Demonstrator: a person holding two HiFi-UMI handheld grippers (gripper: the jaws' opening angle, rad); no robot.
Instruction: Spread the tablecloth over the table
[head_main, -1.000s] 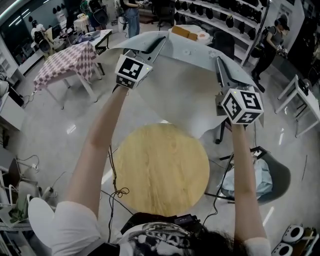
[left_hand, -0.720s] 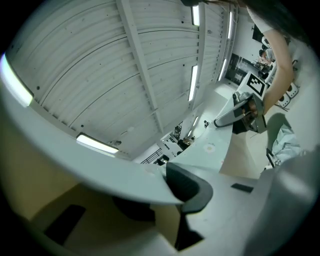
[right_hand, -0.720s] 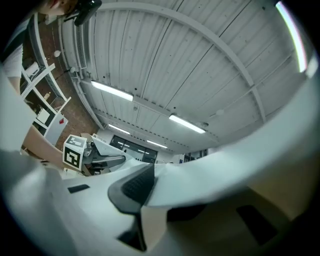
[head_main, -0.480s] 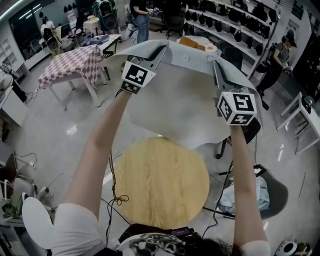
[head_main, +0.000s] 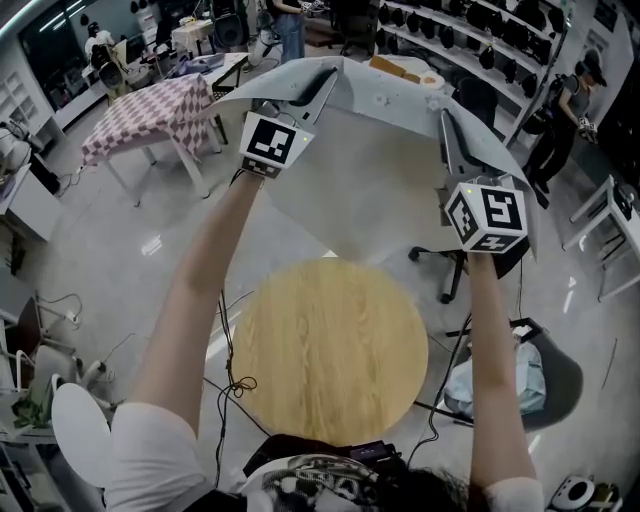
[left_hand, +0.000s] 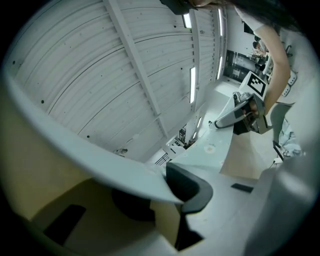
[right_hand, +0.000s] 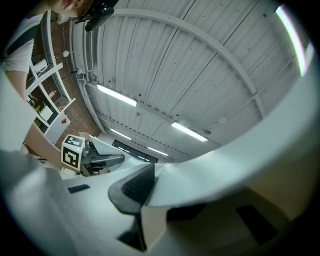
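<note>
A pale grey tablecloth hangs in the air beyond the round wooden table, stretched between both grippers. My left gripper is shut on the cloth's top left edge, its marker cube lower on the arm. My right gripper is shut on the top right edge. In the left gripper view the cloth is pinched between the jaws of the left gripper, and the right gripper shows across the sheet. In the right gripper view the right gripper clamps the cloth. The table top is bare.
A table with a checkered cloth stands at the back left. An office chair and a bundle on the floor sit right of the round table. Shelves and people are behind. Cables lie on the floor.
Both grippers have carried the cloth a little farther out and up. The sheet now hangs flatter between them, its lower edge near the table's far rim.
</note>
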